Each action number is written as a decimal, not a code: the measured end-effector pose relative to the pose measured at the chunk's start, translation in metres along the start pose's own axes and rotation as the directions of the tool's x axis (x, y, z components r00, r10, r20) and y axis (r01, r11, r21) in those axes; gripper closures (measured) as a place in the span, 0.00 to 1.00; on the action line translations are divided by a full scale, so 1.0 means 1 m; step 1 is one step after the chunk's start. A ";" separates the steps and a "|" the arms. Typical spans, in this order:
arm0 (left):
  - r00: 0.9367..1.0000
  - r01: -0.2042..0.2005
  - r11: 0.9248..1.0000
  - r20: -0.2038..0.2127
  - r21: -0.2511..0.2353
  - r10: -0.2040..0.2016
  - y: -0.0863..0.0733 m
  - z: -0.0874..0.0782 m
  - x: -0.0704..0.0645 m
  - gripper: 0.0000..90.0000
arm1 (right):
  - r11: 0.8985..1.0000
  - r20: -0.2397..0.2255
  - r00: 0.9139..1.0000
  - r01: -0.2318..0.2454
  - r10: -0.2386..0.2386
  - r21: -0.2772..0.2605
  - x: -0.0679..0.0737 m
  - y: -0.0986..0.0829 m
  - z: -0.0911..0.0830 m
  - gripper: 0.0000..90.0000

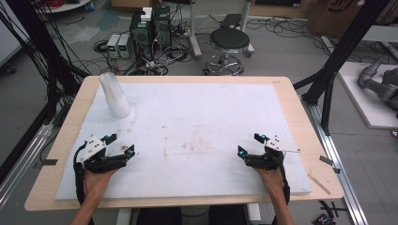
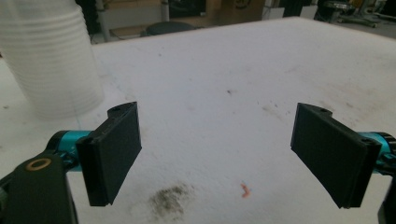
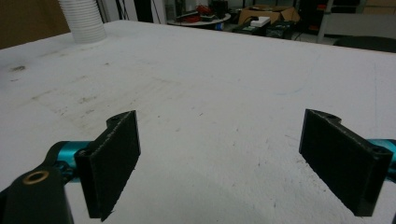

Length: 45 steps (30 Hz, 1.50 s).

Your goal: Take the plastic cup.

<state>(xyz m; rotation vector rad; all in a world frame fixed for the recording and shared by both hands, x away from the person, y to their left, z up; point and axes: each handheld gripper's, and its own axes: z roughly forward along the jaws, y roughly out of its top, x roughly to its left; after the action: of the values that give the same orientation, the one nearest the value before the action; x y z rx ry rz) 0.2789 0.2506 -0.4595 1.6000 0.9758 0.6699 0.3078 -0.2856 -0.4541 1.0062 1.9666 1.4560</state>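
Note:
A tall stack of white plastic cups stands upside down at the back left of the white table mat. My left gripper rests low over the mat's front left, open, with nothing between its jaws. In the left gripper view the cup stack rises just ahead and to the left of the open left gripper. My right gripper sits at the front right, also open and empty. From the right gripper view the cup stack stands far off at the upper left, beyond the open right gripper.
The mat covers a wooden table and carries smudges and a small orange fleck. Beyond the table's far edge are a round stool, computer boxes and loose cables on the floor. Black frame posts stand at the right.

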 end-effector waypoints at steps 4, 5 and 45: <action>1.000 0.000 1.000 -0.025 -0.031 -0.001 0.017 -0.005 0.005 0.18 | 1.000 -0.017 1.000 -0.009 0.009 0.003 -0.001 0.000 0.000 0.14; 0.999 0.001 0.999 -0.043 -0.041 -0.002 0.031 -0.008 0.009 0.18 | 1.000 -0.016 1.000 -0.009 0.009 0.001 -0.001 0.000 0.000 0.14; 0.984 0.067 0.995 -0.172 0.070 -0.054 0.199 0.059 0.101 0.18 | 1.000 -0.013 1.000 -0.018 0.018 0.001 -0.002 0.000 0.000 0.14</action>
<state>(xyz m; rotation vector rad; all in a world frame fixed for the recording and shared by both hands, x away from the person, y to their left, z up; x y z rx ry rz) 0.4279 0.2942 -0.2886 1.5916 1.1821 0.7442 0.3088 -0.2871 -0.4540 1.0200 1.9727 1.4747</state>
